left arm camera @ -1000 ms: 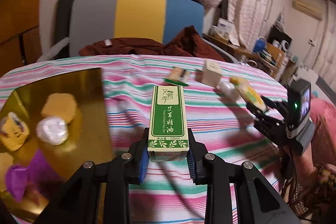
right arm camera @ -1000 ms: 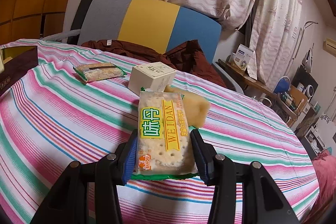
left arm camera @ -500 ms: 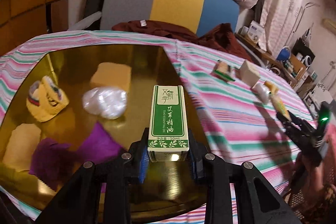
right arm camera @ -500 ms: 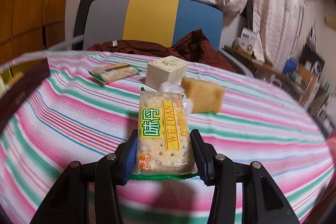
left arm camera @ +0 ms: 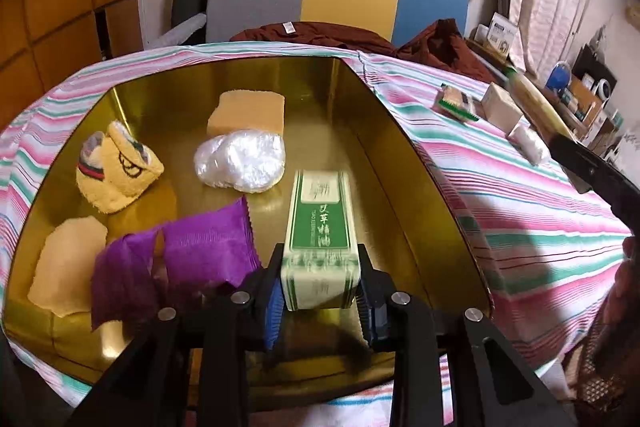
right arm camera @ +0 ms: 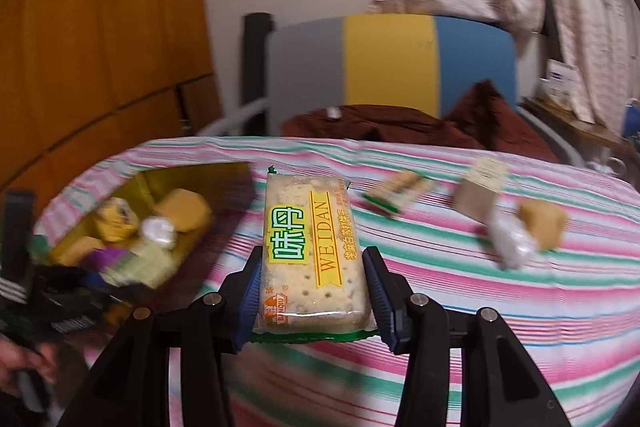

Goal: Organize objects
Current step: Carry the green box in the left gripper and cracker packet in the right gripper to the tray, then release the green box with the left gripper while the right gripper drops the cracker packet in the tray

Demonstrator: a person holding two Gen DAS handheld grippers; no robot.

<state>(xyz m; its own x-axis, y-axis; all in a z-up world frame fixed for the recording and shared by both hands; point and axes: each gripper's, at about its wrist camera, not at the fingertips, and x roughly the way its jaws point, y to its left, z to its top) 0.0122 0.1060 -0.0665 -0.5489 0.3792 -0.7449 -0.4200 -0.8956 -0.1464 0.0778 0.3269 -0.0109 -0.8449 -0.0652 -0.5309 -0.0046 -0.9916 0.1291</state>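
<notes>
The left claw [left arm camera: 318, 293] is opening, its blue pads just clear of the blurred green-and-white carton [left arm camera: 320, 227] between them, low centre over the shiny gold tray [left arm camera: 396, 163]. The right claw [right arm camera: 312, 301] grips a clear-wrapped cracker packet with a yellow label [right arm camera: 310, 251] at centre frame, above the pink-and-green striped worktop [right arm camera: 500, 311]. The tray also holds a purple wrapper [left arm camera: 180, 251] at lower left and a clear plastic bundle [left arm camera: 240, 163] mid-frame.
</notes>
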